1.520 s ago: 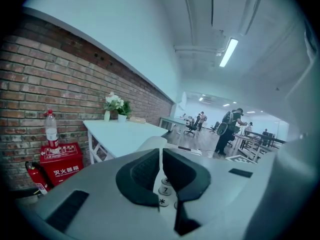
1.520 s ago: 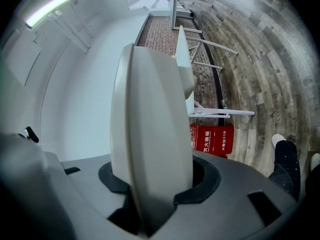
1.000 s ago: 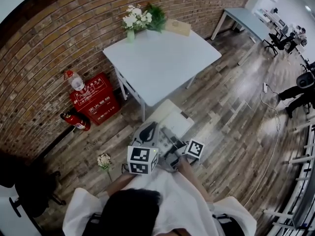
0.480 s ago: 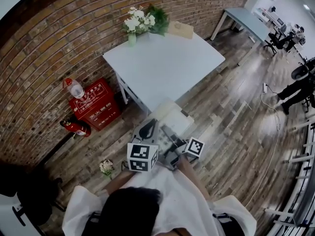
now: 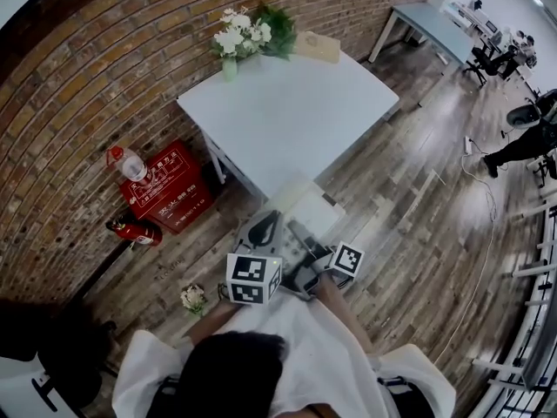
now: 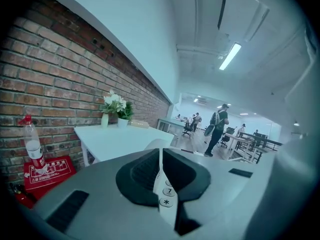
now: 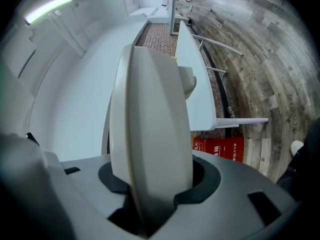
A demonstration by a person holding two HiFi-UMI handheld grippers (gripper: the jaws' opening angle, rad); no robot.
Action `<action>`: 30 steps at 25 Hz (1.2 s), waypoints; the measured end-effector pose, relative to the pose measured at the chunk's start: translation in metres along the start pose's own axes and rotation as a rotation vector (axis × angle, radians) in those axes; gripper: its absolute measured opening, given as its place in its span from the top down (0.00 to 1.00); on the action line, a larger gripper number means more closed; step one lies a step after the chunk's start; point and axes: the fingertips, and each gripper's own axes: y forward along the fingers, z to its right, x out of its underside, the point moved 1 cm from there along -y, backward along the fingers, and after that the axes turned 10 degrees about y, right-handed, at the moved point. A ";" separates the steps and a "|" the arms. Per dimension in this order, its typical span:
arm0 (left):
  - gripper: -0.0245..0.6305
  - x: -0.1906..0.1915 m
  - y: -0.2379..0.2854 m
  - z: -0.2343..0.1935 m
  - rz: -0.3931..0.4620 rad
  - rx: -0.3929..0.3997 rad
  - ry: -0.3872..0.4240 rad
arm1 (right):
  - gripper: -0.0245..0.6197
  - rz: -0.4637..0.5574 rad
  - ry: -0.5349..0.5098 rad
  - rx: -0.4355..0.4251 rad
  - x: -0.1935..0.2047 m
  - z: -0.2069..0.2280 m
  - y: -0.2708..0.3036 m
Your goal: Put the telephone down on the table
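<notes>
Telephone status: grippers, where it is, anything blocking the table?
Left gripper shut on telephone at keypad edge, right gripper on its body. Phone in air, short of table. Only flowers at far edge.

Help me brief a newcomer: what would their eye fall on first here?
A cream plastic telephone is clamped between the left gripper and the right gripper, low in the middle of the head view. Beyond it stands a white square table, with a vase of white flowers at its far corner by the red brick wall.
</notes>
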 end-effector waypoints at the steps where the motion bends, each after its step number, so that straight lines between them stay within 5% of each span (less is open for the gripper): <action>1: 0.90 0.001 0.001 0.000 -0.004 0.005 0.000 | 0.63 0.004 -0.002 0.003 -0.001 0.001 0.001; 13: 0.90 -0.003 0.021 -0.008 -0.022 0.033 0.031 | 0.63 0.032 0.003 0.008 -0.020 0.005 0.014; 30: 0.90 -0.011 0.095 -0.058 -0.081 -0.074 0.003 | 0.63 -0.083 0.026 0.031 -0.077 0.014 0.084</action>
